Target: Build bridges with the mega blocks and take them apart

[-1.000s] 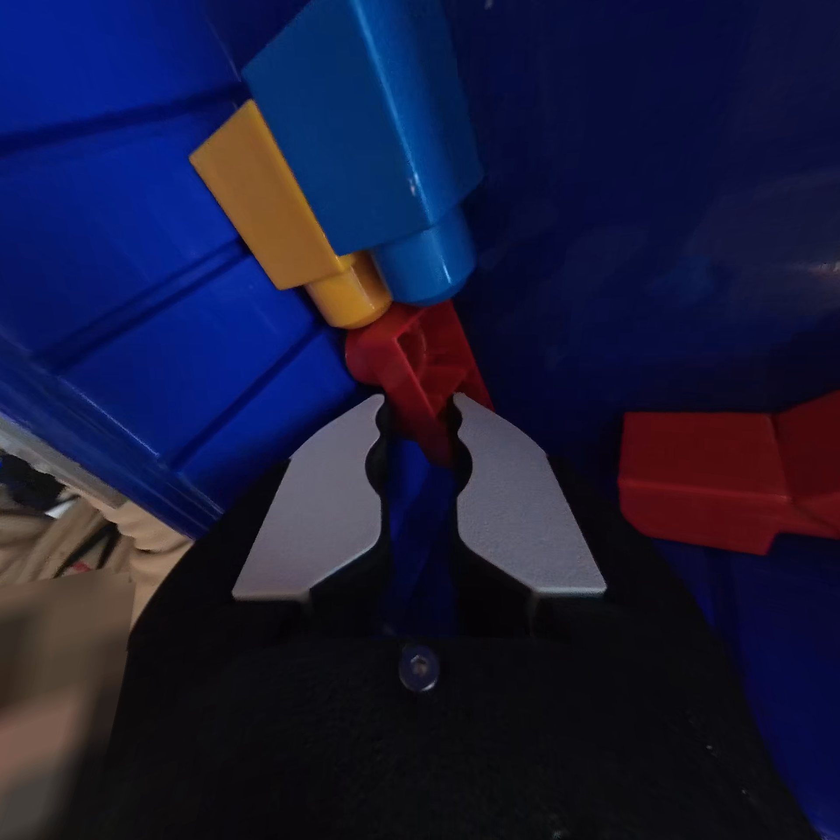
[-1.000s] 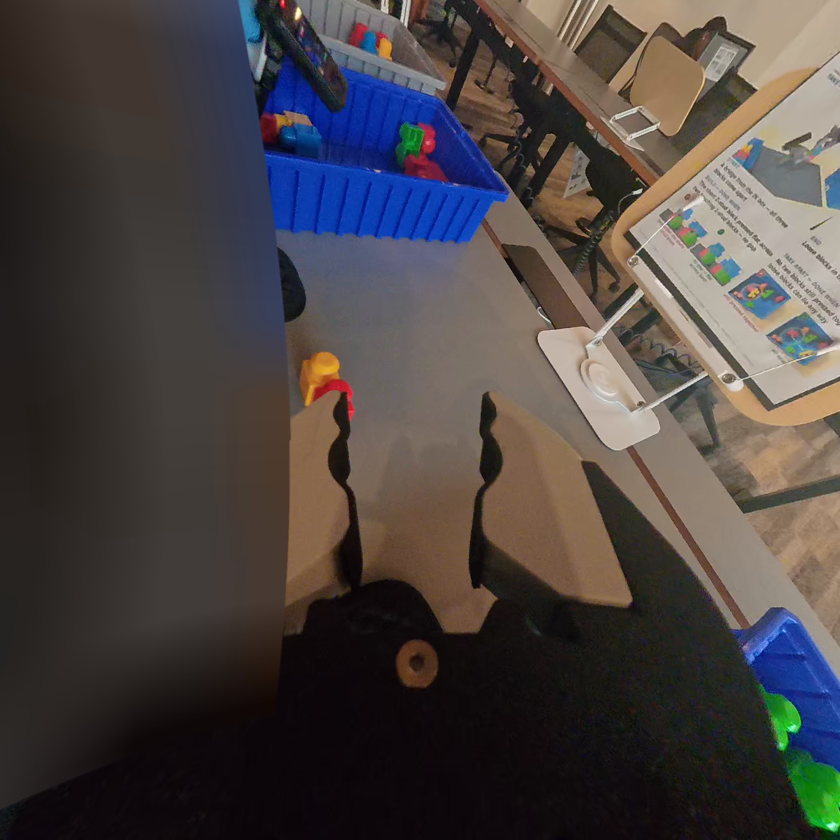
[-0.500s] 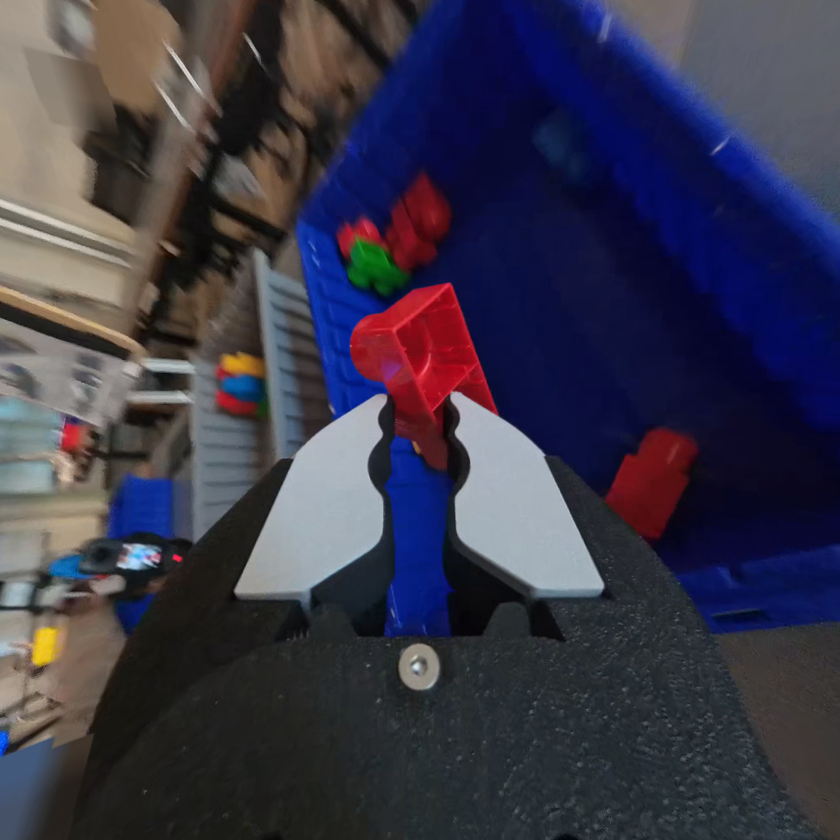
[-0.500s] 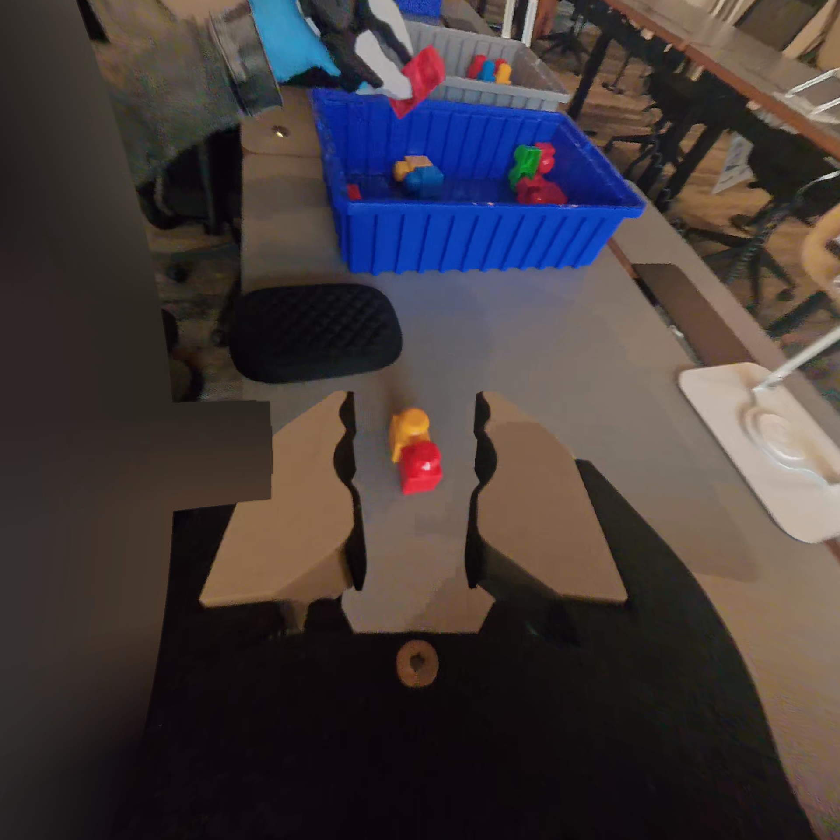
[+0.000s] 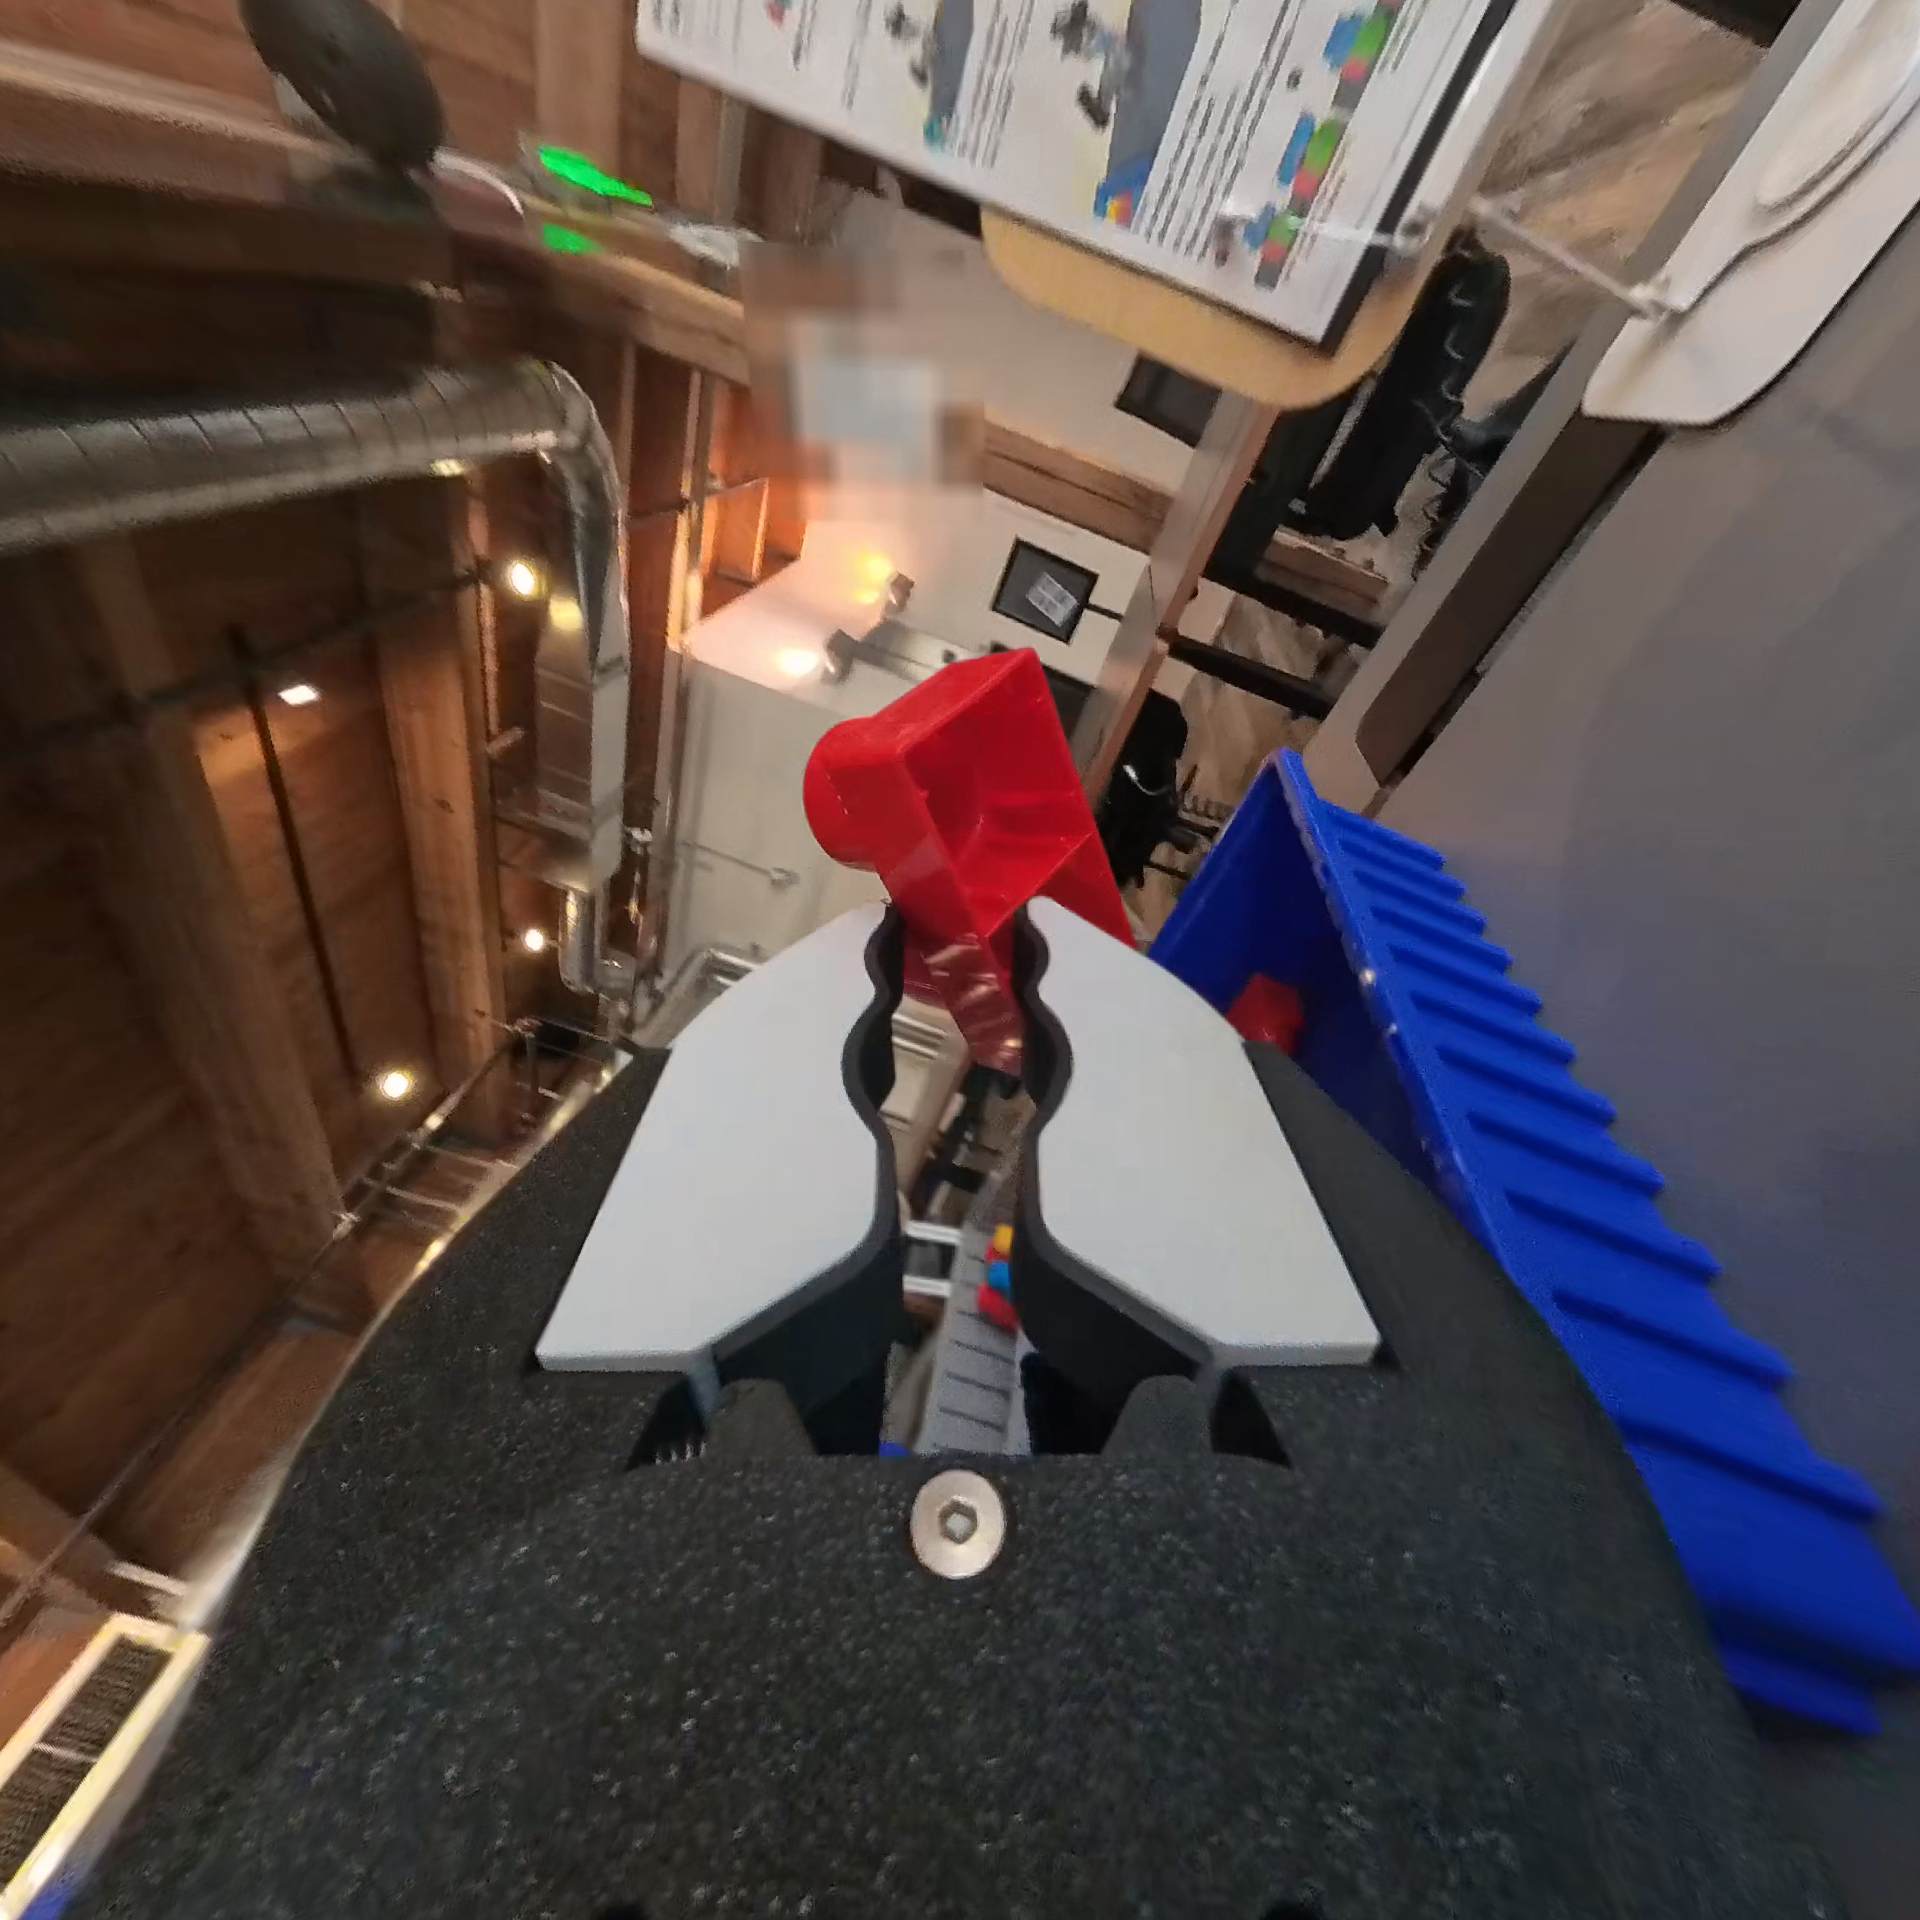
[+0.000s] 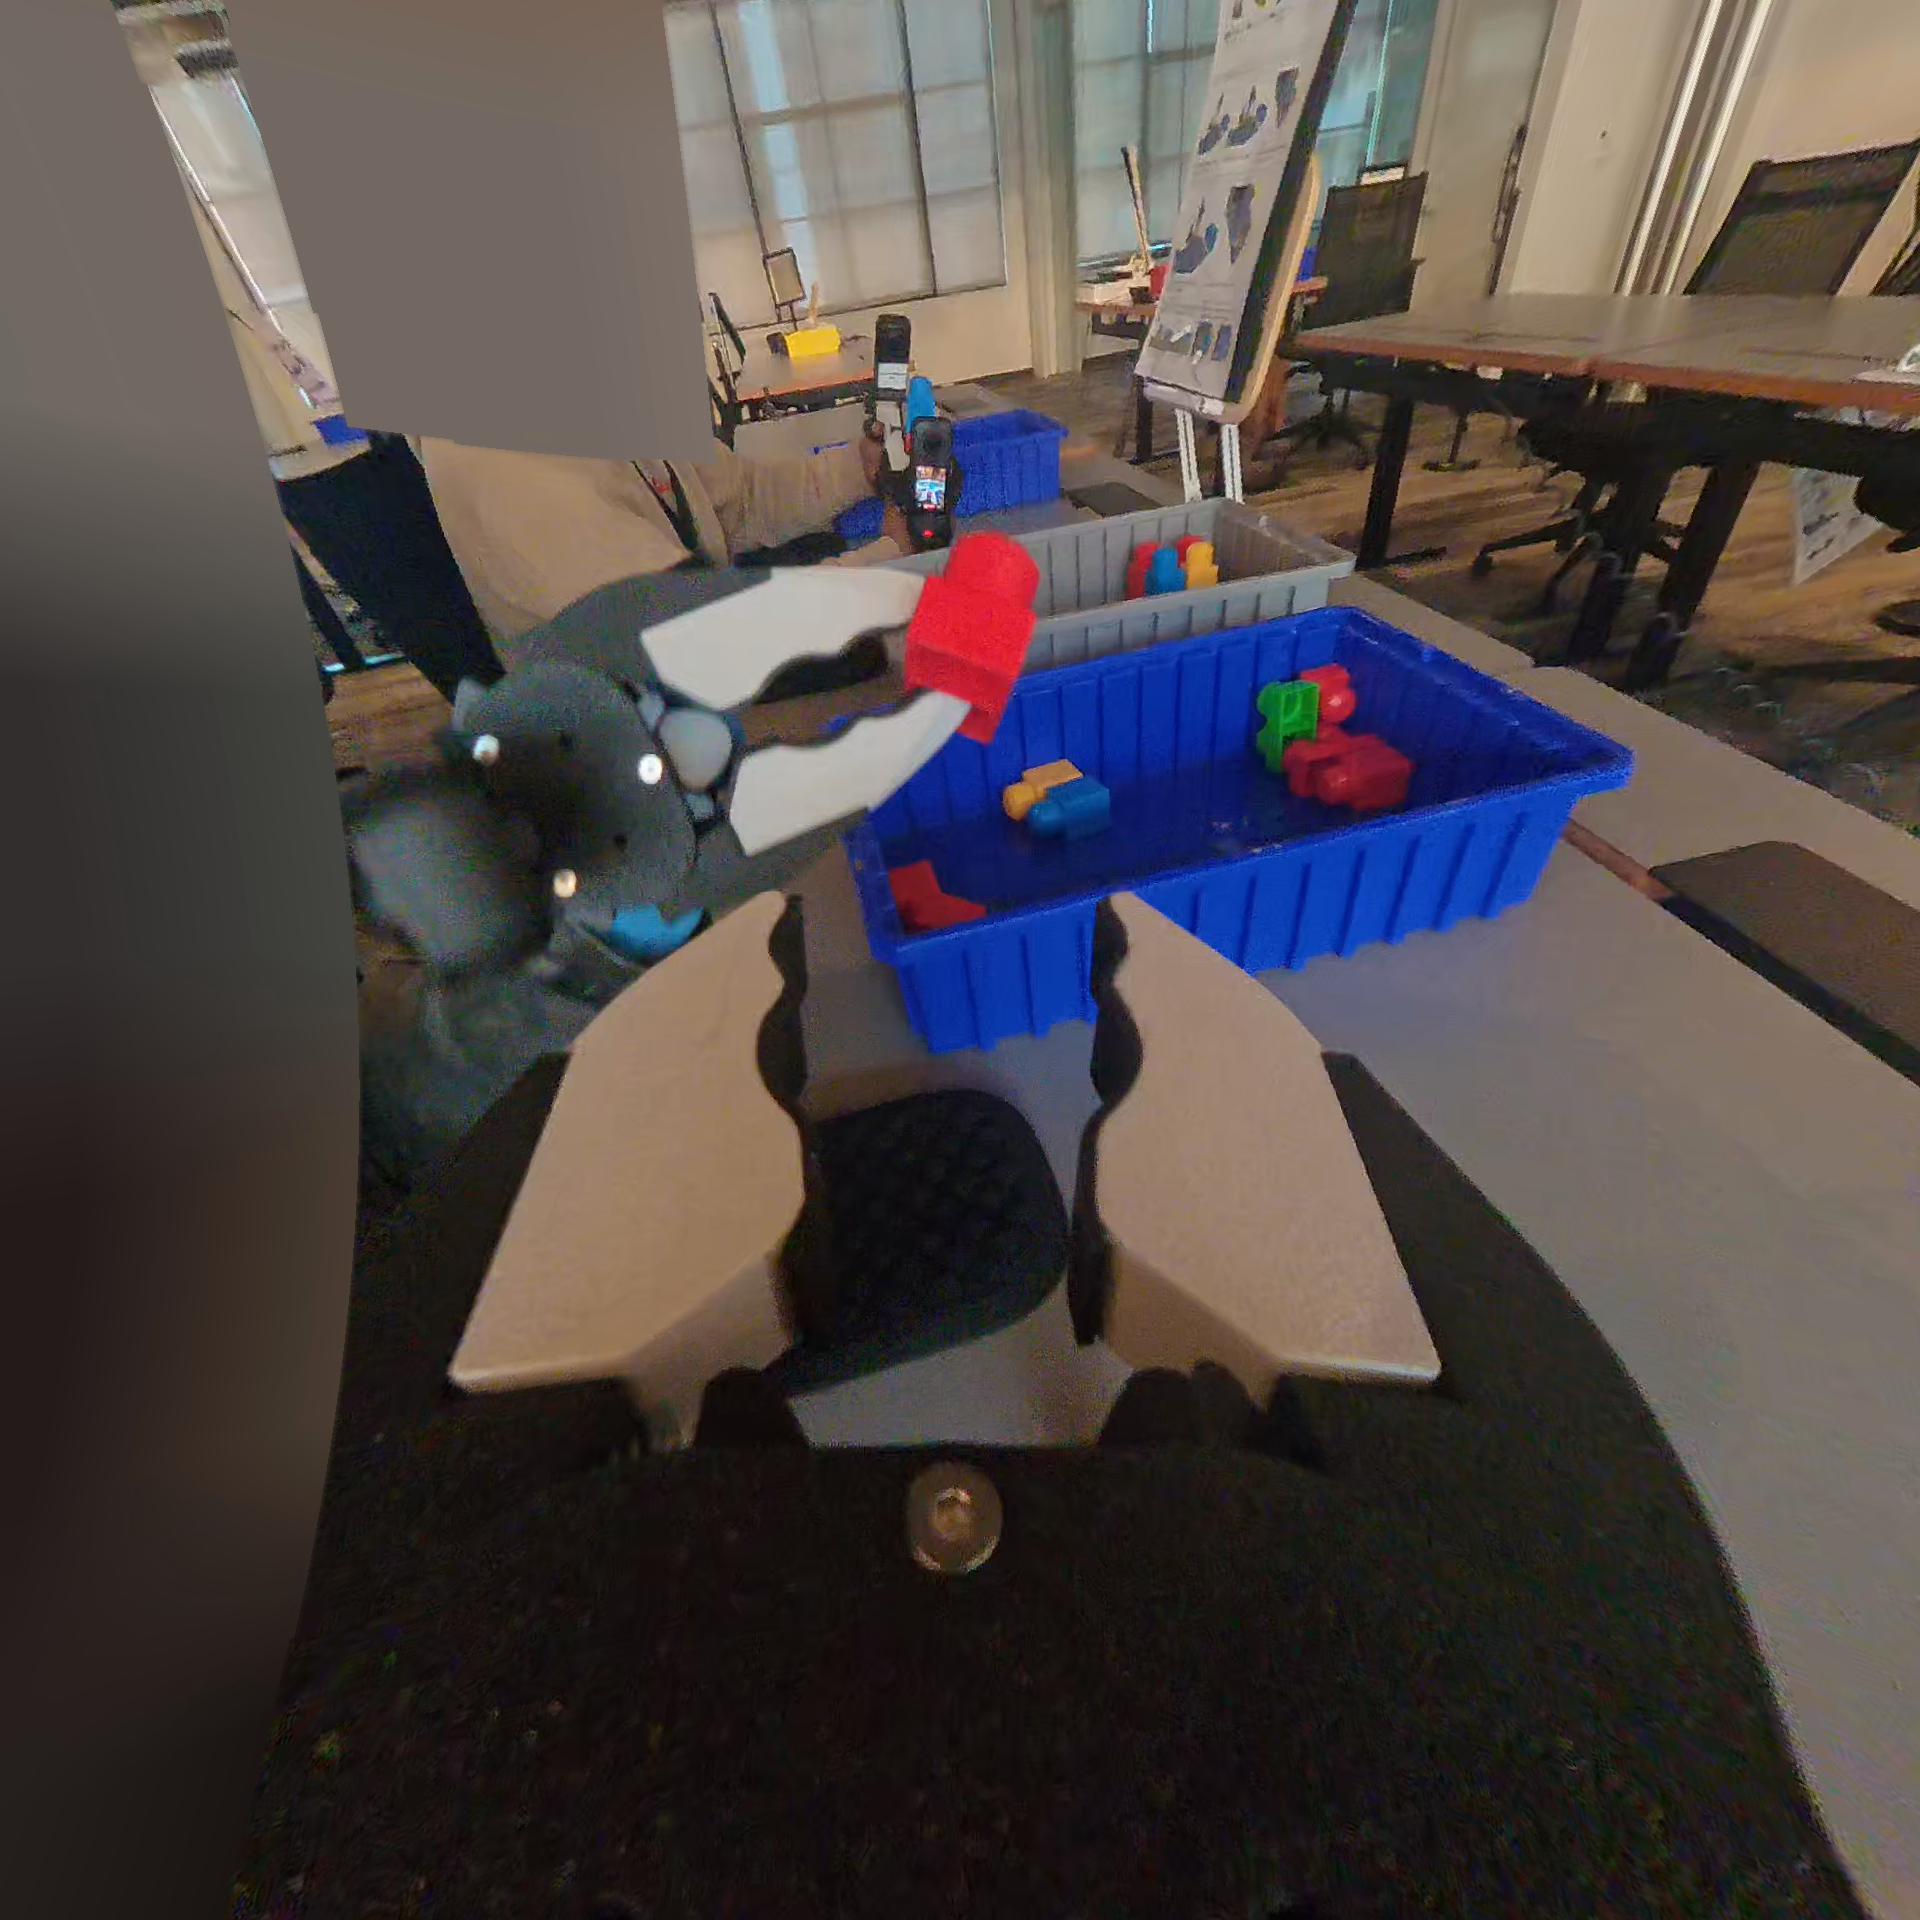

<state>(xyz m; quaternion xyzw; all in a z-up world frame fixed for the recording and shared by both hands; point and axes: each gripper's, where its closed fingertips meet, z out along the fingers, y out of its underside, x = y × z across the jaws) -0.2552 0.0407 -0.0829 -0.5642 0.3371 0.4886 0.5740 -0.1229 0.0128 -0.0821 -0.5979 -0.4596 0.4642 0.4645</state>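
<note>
The left gripper [image 6: 940, 665] is clamped on a red plastic single-stud mega block [image 6: 971, 634], pinching its lower edge with the stud uppermost, and holds it in the air just above the near-left corner of the blue ribbed plastic bin [image 6: 1195, 925]. In the left wrist view the same block [image 5: 961, 800] sits tilted between the fingertips, its hollow underside towards the camera. The right gripper [image 6: 945, 977] hangs empty with its jaws wide apart, above a black textured pad [image 6: 935, 1216] on the grey table [image 6: 1558, 1091].

This looks like the fetching step of building: a block has been lifted from the bin and needs carrying to the bare table nearer the person, stud up, then pressing onto or beside other pieces. The shallow pinch may let it pivot.

In the bin lie another red block [image 6: 930, 894] at the near-left corner, a yellow-and-blue pair [image 6: 1055, 798] mid-floor, and a green-and-red cluster [image 6: 1325, 738] to the far right. A grey bin [image 6: 1091, 592] with more blocks stands behind. The bin wall and the pad lie nearest the likely carry path.
</note>
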